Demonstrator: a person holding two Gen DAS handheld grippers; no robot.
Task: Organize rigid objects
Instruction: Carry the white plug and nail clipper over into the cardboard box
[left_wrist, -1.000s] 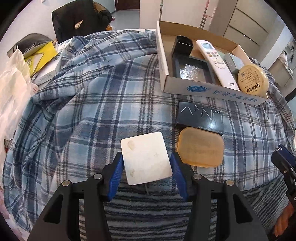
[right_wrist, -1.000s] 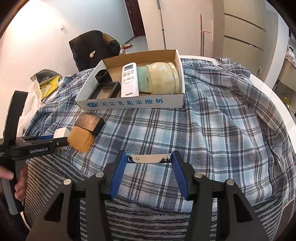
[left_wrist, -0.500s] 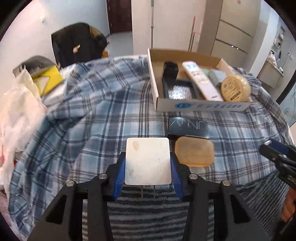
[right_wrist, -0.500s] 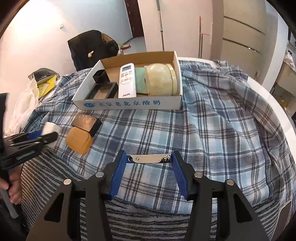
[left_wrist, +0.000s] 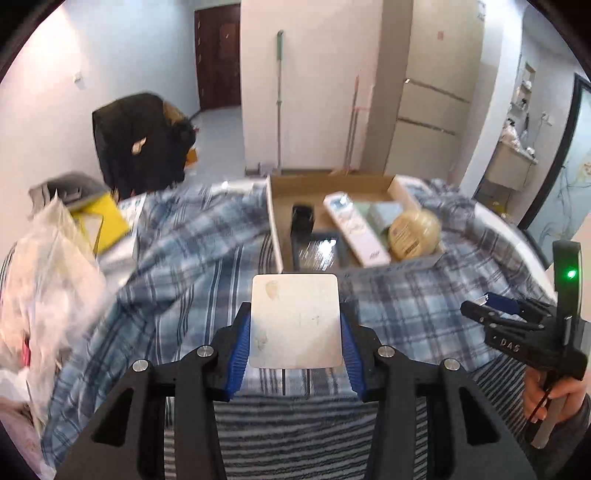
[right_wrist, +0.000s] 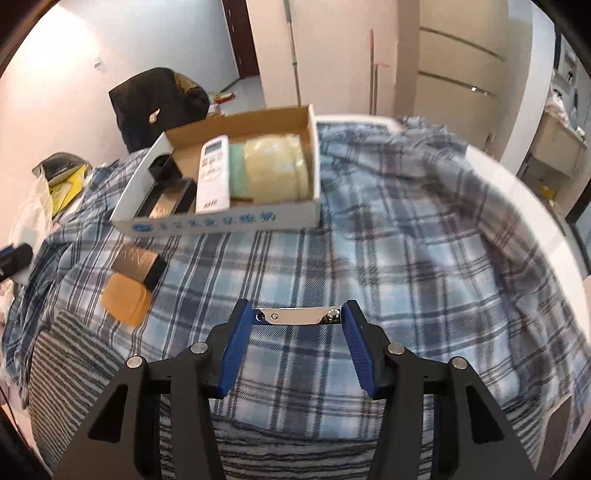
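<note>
My left gripper (left_wrist: 295, 334) is shut on a white square plug adapter (left_wrist: 294, 320) and holds it up above the plaid cloth, in front of the cardboard box (left_wrist: 274, 221). My right gripper (right_wrist: 297, 326) is shut on a shiny metal nail clipper (right_wrist: 297, 316) and holds it over the plaid cloth; it also shows at the right in the left wrist view (left_wrist: 491, 308). The box (right_wrist: 221, 223) holds a white remote (right_wrist: 213, 173), a yellowish round tin (right_wrist: 275, 171), a green item and black trays. An orange bar (right_wrist: 126, 298) and a dark flat box (right_wrist: 140, 264) lie on the cloth.
A blue plaid cloth (right_wrist: 406, 258) covers the round table, with a striped cloth (right_wrist: 70, 354) at the front. White plastic bags (left_wrist: 44, 288) and a yellow folder (left_wrist: 99, 221) sit at the left. A black coat on a chair (left_wrist: 136, 144) stands behind.
My left gripper has closed on the white adapter and lifted it off the cloth, tilting the view up. My right gripper holds the nail clipper and has risen slightly.
</note>
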